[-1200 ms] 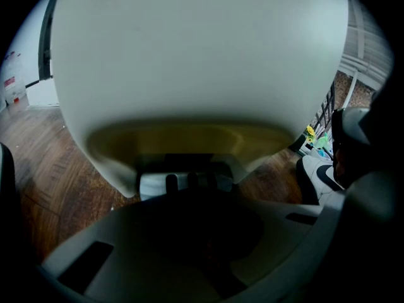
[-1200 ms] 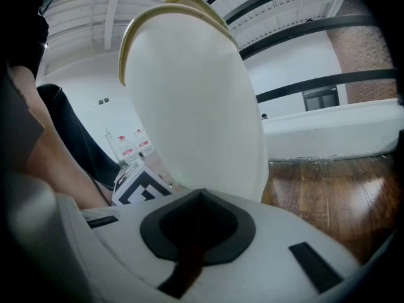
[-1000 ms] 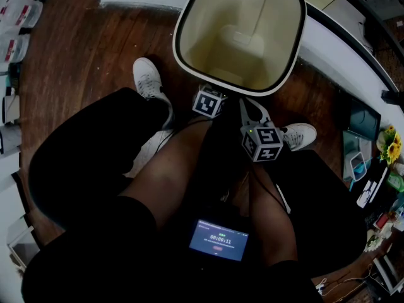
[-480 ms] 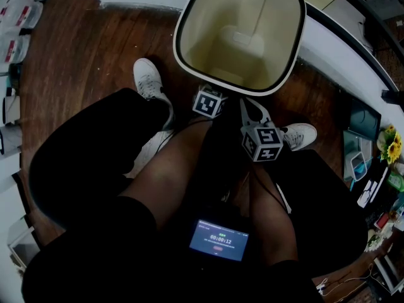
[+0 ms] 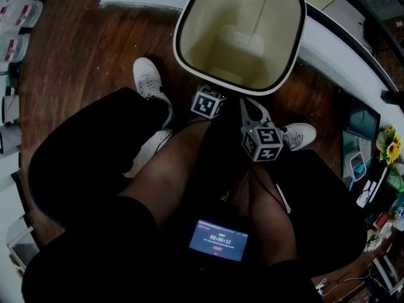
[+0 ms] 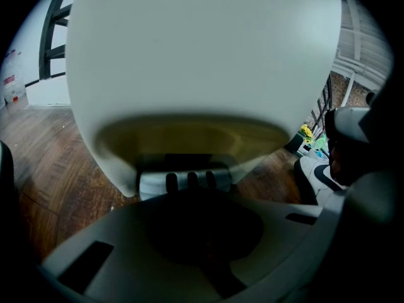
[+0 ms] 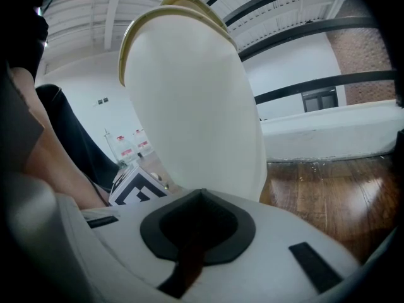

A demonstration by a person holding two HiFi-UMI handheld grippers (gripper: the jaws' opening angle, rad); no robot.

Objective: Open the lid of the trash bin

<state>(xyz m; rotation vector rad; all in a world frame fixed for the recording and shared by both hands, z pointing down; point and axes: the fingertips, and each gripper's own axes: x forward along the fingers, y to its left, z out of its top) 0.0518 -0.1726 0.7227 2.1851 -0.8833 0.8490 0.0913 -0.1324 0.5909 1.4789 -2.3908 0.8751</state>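
A white trash bin (image 5: 240, 33) with a dark rim stands on the wood floor in front of me; the head view looks down into its cream inside. Its grey ribbed foot pedal (image 6: 183, 180) sits at the base, right in front of my left gripper (image 6: 189, 197). That gripper's marker cube (image 5: 208, 101) lies under the bin's near rim. My right gripper (image 5: 262, 142) is beside it, to the right, and faces the bin's white side (image 7: 196, 106). The jaws of both grippers are hidden by their own bodies.
The person's bare knees and dark shorts fill the lower head view, with white shoes (image 5: 148, 81) (image 5: 300, 134) on either side of the bin. A small lit screen (image 5: 218, 238) hangs between the legs. A white ledge (image 5: 341, 55) runs behind the bin; clutter with yellow flowers (image 5: 391, 147) lies at right.
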